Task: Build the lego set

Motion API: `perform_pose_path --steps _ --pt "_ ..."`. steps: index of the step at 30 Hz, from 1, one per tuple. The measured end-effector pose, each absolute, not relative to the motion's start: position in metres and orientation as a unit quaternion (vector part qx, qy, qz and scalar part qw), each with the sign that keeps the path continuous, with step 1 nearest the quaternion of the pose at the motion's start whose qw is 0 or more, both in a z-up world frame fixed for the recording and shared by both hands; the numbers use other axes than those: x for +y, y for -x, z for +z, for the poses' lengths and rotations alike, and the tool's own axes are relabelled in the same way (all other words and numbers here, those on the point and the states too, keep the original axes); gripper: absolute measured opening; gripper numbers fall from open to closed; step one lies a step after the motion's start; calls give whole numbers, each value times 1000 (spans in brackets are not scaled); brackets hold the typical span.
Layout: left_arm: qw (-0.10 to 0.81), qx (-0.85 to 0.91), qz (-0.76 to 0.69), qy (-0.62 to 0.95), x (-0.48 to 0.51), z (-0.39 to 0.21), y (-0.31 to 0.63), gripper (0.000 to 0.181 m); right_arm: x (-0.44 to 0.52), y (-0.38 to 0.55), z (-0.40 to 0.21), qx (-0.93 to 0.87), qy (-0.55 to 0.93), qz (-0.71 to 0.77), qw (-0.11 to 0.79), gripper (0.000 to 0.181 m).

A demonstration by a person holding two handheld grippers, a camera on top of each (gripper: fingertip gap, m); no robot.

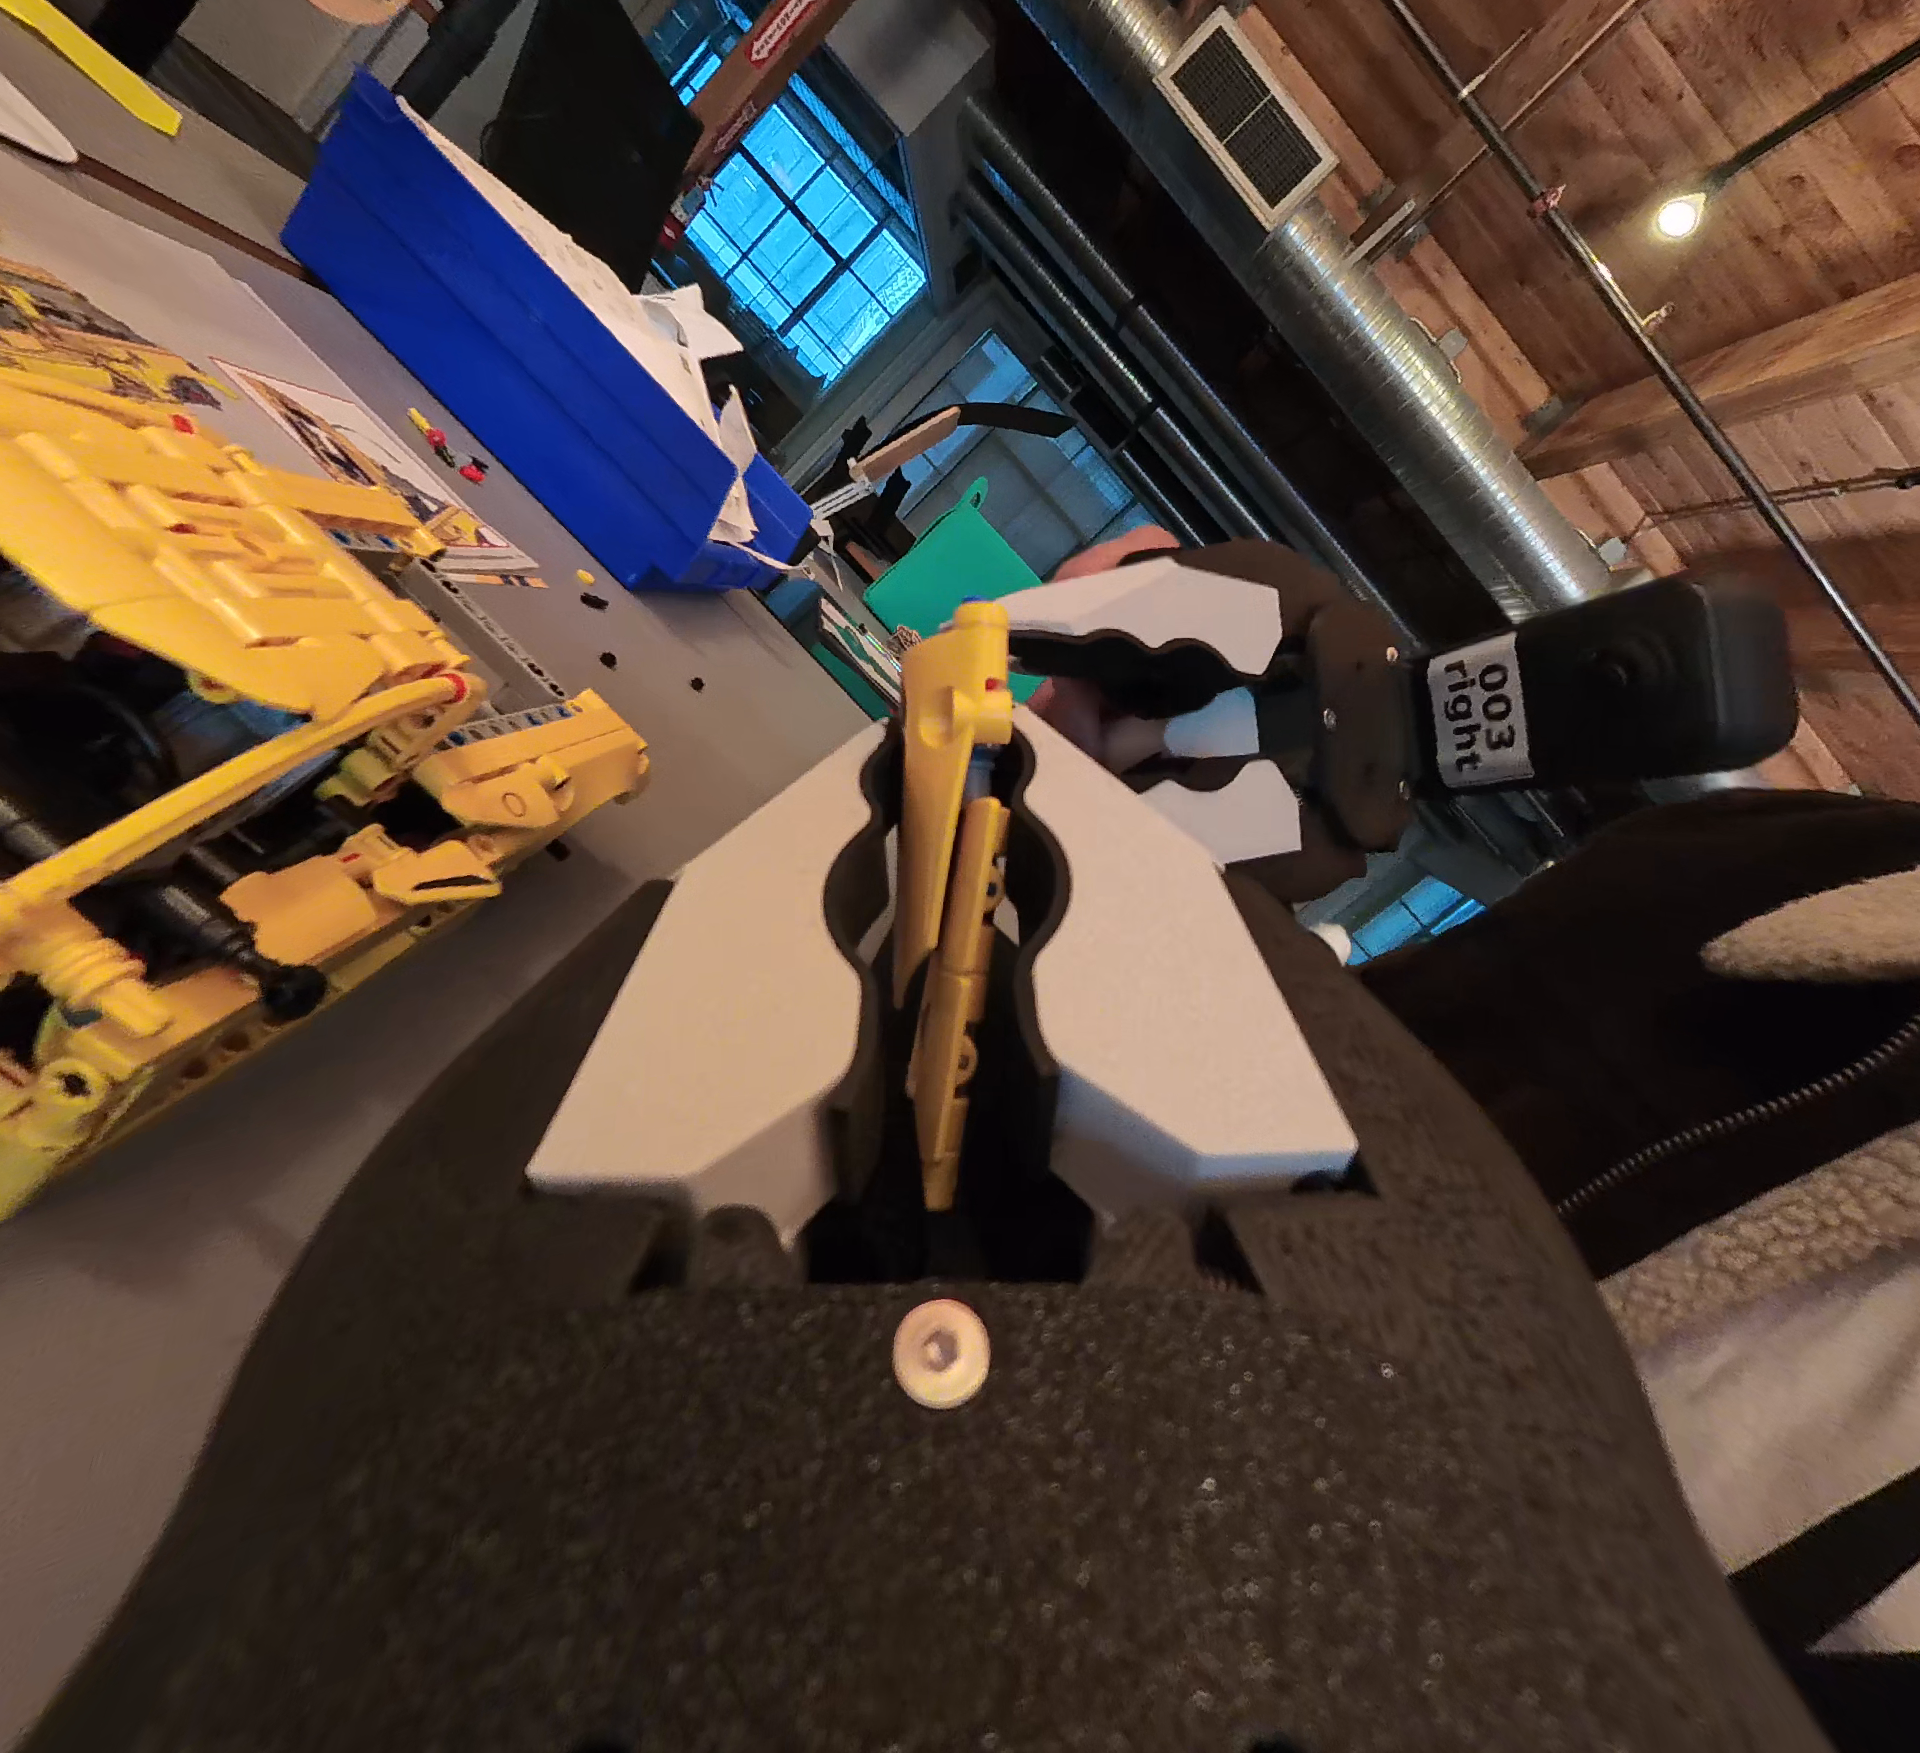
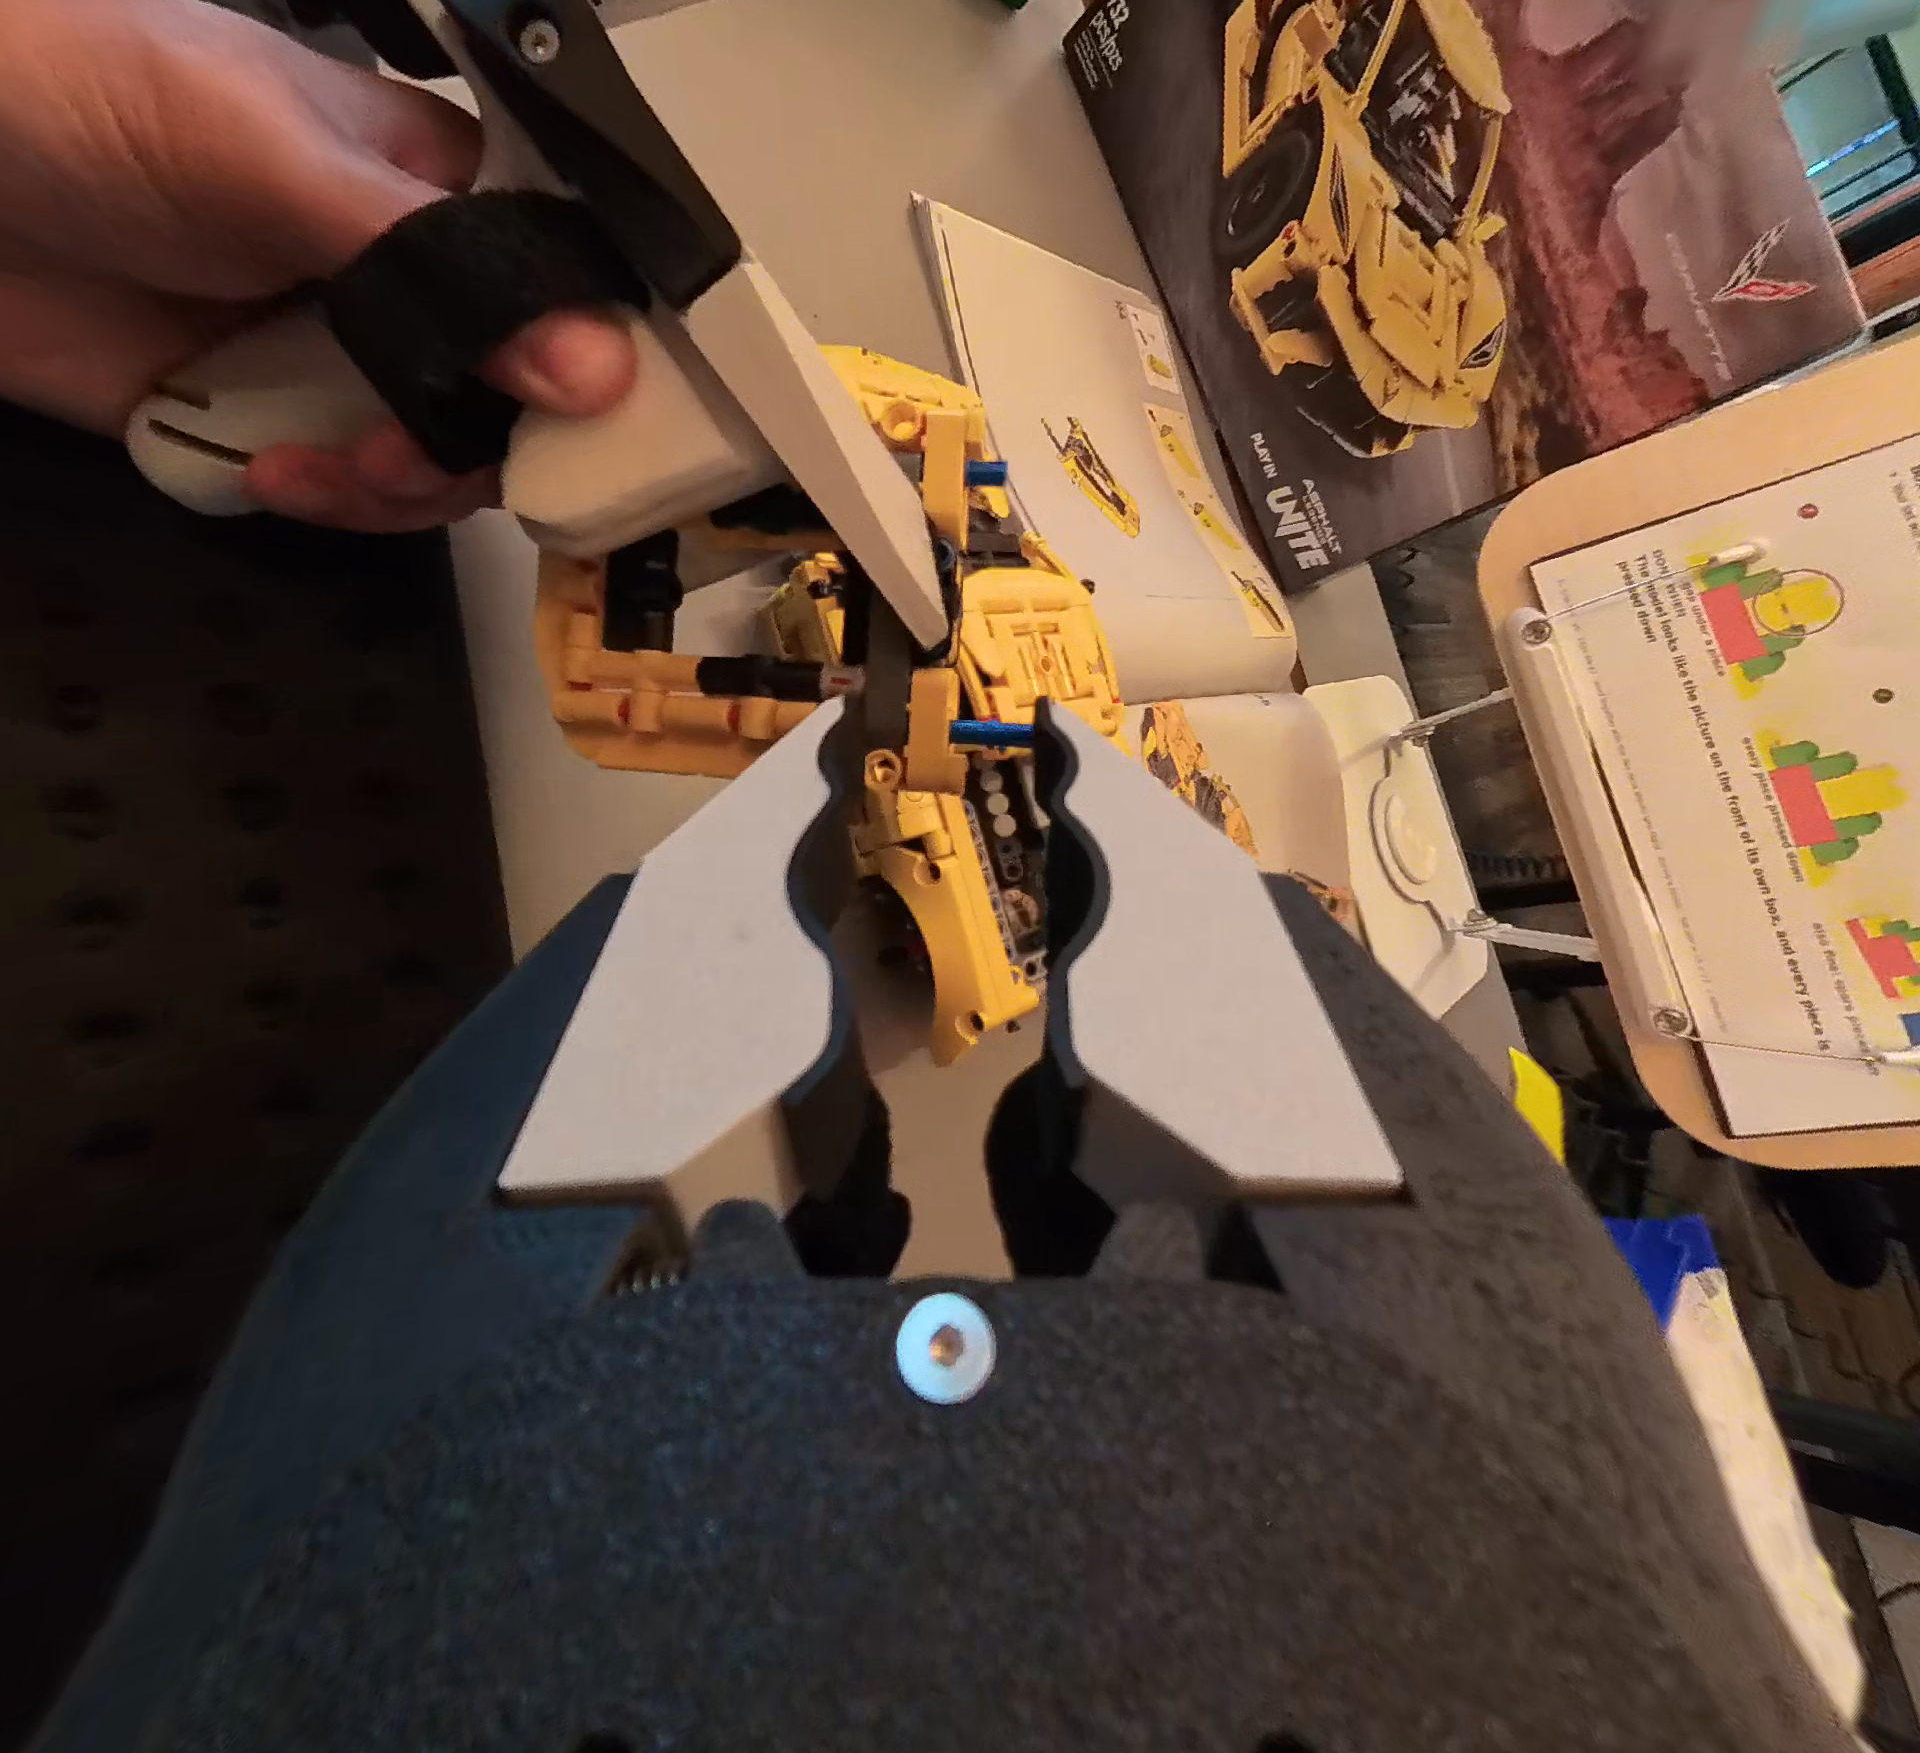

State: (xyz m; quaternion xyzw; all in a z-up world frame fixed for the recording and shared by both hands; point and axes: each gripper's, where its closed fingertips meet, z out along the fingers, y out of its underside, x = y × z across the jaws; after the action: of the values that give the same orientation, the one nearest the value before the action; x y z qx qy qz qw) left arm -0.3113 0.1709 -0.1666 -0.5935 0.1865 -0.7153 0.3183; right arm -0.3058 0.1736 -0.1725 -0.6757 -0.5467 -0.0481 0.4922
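My left gripper is shut on a slim yellow lego sub-assembly that stands upright between its fingers and sticks out past the tips. In the right wrist view the left gripper comes in from the upper left and holds that sub-assembly, which carries blue pins. My right gripper is open, its tips on either side of the sub-assembly, one tip at a pin's end. It also shows in the left wrist view. The partly built yellow car lies on the table below, and shows at the left in the left wrist view.
A blue bin with papers stands behind the car. Small loose pieces lie near it. The open instruction booklet, the set's box and a board with a printed sheet lie to the right. A person's hand grips the left gripper.
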Motion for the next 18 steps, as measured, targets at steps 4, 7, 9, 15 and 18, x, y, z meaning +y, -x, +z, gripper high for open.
perform_pose_path --steps 4,7,9,15,18 --pt "311 169 -717 601 176 -170 314 15 178 308 -177 -546 675 -49 493 31" --pt "303 163 -720 602 176 -171 313 15 175 310 -181 -553 677 -28 485 23" --pt "297 160 -727 599 176 -170 314 16 175 311 -179 -548 676 -30 492 23" --pt "297 159 -726 600 177 -171 314 15 175 311 -180 -544 676 -22 496 22" --pt "293 158 -727 600 177 -171 313 15 175 310 -181 -544 679 -27 492 22"
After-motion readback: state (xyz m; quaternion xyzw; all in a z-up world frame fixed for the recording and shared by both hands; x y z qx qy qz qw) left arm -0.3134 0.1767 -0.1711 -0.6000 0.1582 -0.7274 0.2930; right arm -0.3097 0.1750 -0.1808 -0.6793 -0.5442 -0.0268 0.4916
